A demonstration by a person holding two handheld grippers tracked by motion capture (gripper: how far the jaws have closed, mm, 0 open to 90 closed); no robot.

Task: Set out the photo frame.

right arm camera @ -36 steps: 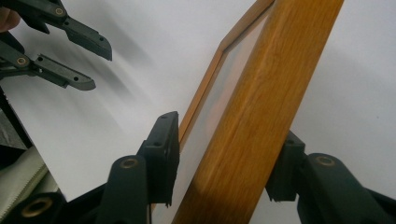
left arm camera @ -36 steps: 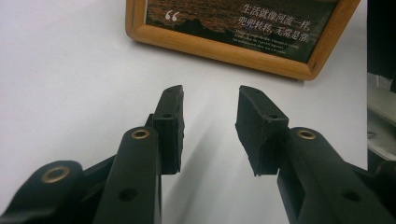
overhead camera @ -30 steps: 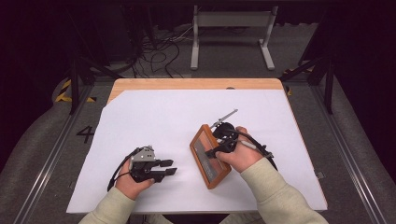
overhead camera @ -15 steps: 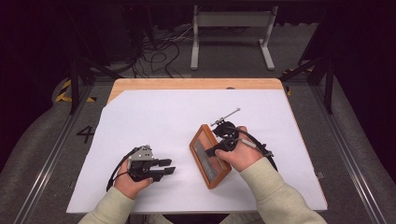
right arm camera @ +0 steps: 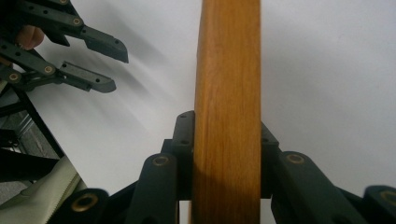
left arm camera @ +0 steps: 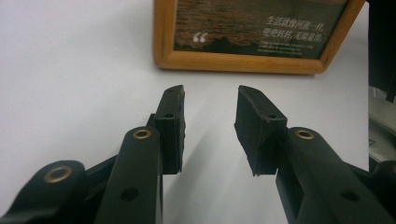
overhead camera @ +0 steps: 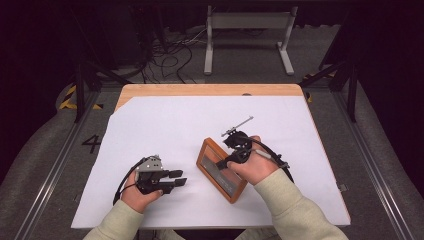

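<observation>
One picture frame; two grippers: left gripper, right gripper.

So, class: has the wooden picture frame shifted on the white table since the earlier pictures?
No. The picture frame lies at the same spot and slant against the white table's near edge, with the right gripper closing on its edge.

Wooden picture frame: rectangular, with an orange-brown moulding around a dark printed picture. In the left gripper view the print bears a white quotation mark and lines of small white text. The frame lies on the white surface, long axis running from 10 to 4 o'clock in the high view. In the right gripper view its wooden edge stands upright, clamped on both faces.
</observation>
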